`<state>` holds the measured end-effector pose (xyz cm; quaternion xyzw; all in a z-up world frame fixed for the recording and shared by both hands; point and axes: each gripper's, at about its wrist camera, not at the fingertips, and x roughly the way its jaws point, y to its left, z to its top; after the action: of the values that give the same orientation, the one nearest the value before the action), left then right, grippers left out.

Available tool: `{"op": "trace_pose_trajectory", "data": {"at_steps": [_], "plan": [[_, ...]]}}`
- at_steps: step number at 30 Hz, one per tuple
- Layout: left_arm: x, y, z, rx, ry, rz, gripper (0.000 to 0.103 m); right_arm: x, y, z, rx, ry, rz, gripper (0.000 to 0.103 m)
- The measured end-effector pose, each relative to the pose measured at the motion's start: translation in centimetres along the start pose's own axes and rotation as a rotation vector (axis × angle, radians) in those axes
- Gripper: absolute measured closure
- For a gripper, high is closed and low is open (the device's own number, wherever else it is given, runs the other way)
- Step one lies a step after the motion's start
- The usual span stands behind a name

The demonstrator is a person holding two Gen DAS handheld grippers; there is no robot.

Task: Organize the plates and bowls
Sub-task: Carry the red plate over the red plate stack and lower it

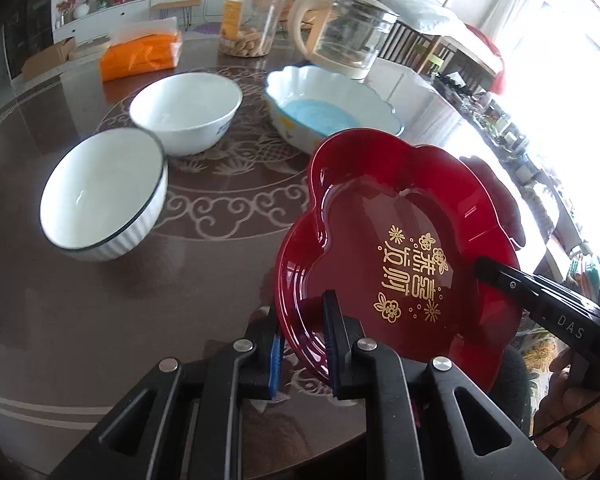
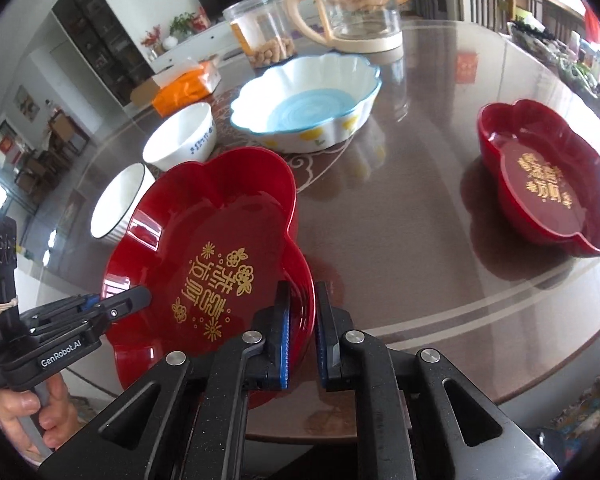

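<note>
Gripping one red flower-shaped plate [image 2: 204, 256] from opposite rims, the left gripper [image 1: 304, 344] and right gripper [image 2: 302, 336] each have jaws narrowed onto its wall. A second red plate [image 2: 548, 184] rests at three o'clock on the table [image 2: 400, 240]; bowls stand toward eleven o'clock.
</note>
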<state>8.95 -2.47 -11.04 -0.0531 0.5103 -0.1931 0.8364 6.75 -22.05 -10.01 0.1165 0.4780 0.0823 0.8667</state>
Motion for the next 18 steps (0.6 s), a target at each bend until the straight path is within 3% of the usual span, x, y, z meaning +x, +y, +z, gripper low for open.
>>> {"op": "trace_pose_trajectory", "data": {"at_steps": [3, 10, 18], "plan": [[0.6, -4.8, 3.2, 0.074, -0.032, -0.053, 0.086, -3.1, -3.6, 1.4, 0.061, -0.059, -0.027, 0.09], [4.9, -16.8, 10.8, 0.269, -0.081, -0.106, 0.086, -7.3, -13.1, 5.9, 0.164, -0.181, -0.195, 0.09], [12.6, -22.9, 13.6, 0.362, -0.027, -0.039, 0.086, -5.5, -21.1, 8.0, 0.285, -0.191, -0.26, 0.09]]}}
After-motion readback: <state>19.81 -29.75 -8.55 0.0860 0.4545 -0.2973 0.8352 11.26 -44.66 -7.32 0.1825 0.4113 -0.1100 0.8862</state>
